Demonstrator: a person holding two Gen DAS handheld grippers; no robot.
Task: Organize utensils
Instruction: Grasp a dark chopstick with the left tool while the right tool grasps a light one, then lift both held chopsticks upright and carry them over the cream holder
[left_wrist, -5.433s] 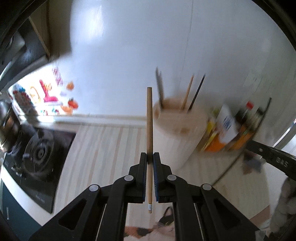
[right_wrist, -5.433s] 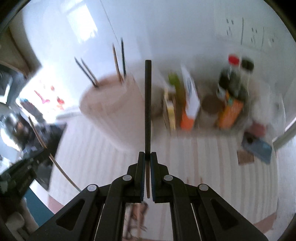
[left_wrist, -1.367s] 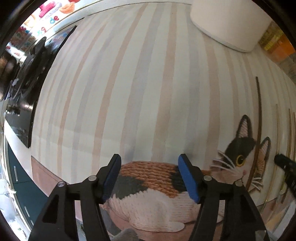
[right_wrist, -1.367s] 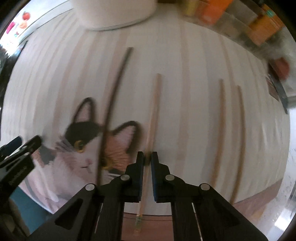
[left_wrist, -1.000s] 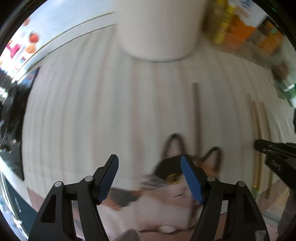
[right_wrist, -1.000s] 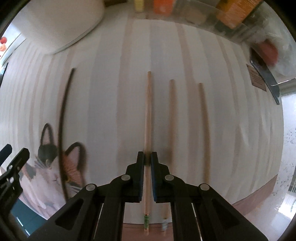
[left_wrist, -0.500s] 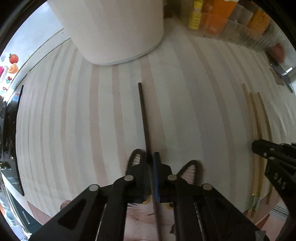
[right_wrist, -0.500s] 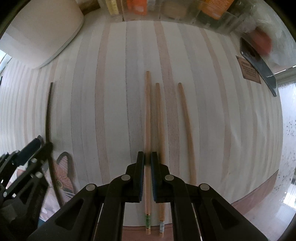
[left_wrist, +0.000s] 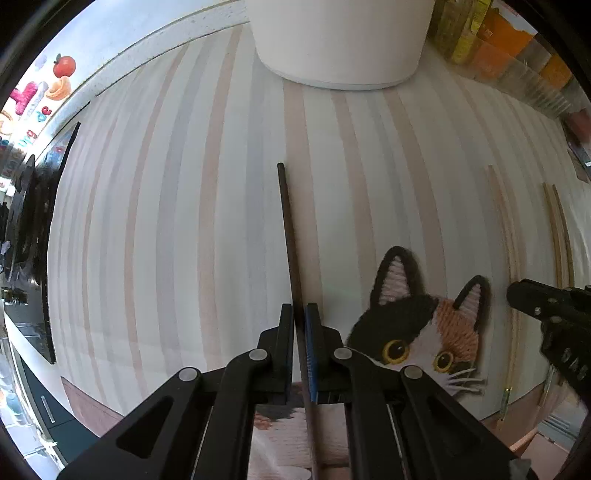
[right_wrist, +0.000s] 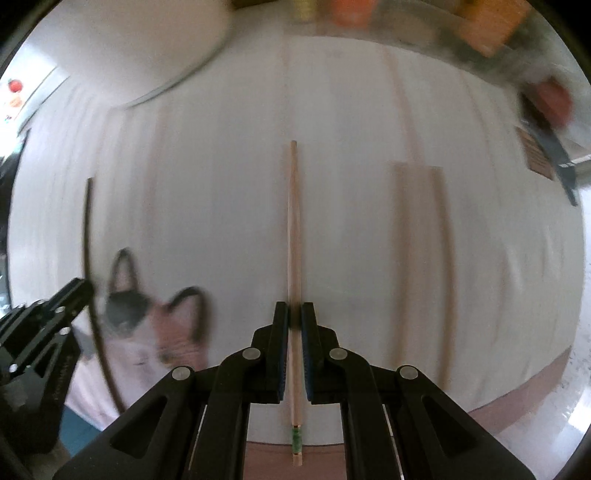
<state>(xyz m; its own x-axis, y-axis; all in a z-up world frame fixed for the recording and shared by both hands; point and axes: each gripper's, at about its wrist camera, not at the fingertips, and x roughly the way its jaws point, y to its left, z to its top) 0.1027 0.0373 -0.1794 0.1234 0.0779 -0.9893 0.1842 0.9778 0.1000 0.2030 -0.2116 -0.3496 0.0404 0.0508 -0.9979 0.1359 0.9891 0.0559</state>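
Observation:
My left gripper (left_wrist: 301, 308) is shut on a dark chopstick (left_wrist: 290, 236) that points ahead over the striped mat (left_wrist: 177, 206). My right gripper (right_wrist: 294, 306) is shut on a light wooden chopstick (right_wrist: 293, 221) with a green band near its rear end. Two more wooden chopsticks (right_wrist: 439, 251) lie on the mat to its right, blurred. In the left wrist view, wooden chopsticks (left_wrist: 557, 236) lie at the right, and the right gripper (left_wrist: 550, 317) shows there. The white utensil holder (left_wrist: 340, 40) stands ahead at the back.
A cat picture (left_wrist: 417, 328) is on the mat's near part. Bottles and orange packages (left_wrist: 509, 40) stand at the back right. A black stove (left_wrist: 26, 229) is on the left. The mat's near edge (right_wrist: 517, 391) runs close below the grippers.
Both grippers have moved left with their chopsticks held. The right gripper has drawn away from the two wooden chopsticks that lay beside its own. The right view is now motion-blurred.

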